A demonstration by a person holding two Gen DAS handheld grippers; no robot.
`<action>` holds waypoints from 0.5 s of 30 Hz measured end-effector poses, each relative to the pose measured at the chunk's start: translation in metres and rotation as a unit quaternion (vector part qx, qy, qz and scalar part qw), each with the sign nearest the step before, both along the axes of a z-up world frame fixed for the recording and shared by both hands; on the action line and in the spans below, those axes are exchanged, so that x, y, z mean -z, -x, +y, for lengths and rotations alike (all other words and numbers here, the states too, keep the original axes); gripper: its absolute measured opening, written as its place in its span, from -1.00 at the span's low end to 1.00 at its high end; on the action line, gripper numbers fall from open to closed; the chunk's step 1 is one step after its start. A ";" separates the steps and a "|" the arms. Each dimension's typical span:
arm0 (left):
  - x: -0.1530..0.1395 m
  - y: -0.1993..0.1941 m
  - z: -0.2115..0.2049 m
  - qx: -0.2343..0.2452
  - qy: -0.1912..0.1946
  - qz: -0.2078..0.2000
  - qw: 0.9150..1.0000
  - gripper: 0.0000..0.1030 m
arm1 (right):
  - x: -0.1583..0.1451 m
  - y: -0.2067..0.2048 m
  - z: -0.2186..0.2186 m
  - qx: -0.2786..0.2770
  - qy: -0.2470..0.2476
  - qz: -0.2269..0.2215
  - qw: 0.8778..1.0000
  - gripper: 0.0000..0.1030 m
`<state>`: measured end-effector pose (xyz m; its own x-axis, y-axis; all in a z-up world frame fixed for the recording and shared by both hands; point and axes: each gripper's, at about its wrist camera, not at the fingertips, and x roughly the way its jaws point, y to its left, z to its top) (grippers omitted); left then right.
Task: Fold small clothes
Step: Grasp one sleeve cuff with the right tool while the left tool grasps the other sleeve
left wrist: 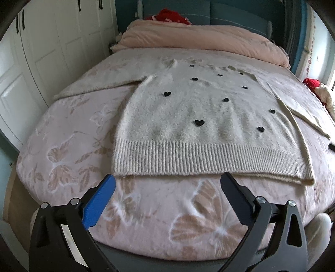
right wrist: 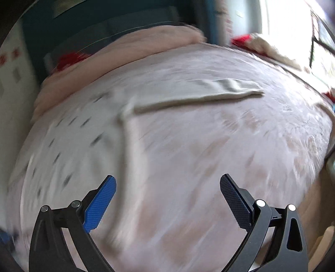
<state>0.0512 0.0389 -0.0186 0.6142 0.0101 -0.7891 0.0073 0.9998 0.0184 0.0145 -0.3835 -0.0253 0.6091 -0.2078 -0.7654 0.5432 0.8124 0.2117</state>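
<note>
A small cream knit sweater with black hearts lies flat on the bed, ribbed hem toward me, both sleeves spread out sideways. My left gripper is open and empty, hovering just short of the hem. In the blurred right wrist view the sweater's body is at the left and its sleeve stretches to the right. My right gripper is open and empty over bare bedspread, to the right of the sweater's side edge.
The bed has a pink butterfly-print cover. A folded pink duvet lies at the head. Red clothes sit behind it and more clothes at the right edge. White wardrobe doors stand left.
</note>
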 end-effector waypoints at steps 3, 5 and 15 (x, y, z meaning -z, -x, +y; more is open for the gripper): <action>0.007 -0.015 -0.005 -0.004 -0.001 0.005 1.000 0.90 | 0.014 -0.030 -0.092 0.060 -0.052 -0.006 0.997 0.90; 0.011 -0.023 -0.010 -0.003 0.001 0.011 1.000 0.91 | 0.024 -0.046 -0.135 0.092 -0.080 -0.011 0.992 0.81; 0.036 -0.064 -0.027 -0.006 0.005 0.039 0.999 0.91 | 0.080 -0.104 -0.266 0.200 -0.155 -0.038 0.967 -0.05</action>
<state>0.1151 0.0121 -0.0542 0.5503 0.0093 -0.8349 -0.0034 1.0000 0.0089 0.1190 -0.6493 -0.1049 0.5843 -0.2070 -0.7847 0.7744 0.4313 0.4629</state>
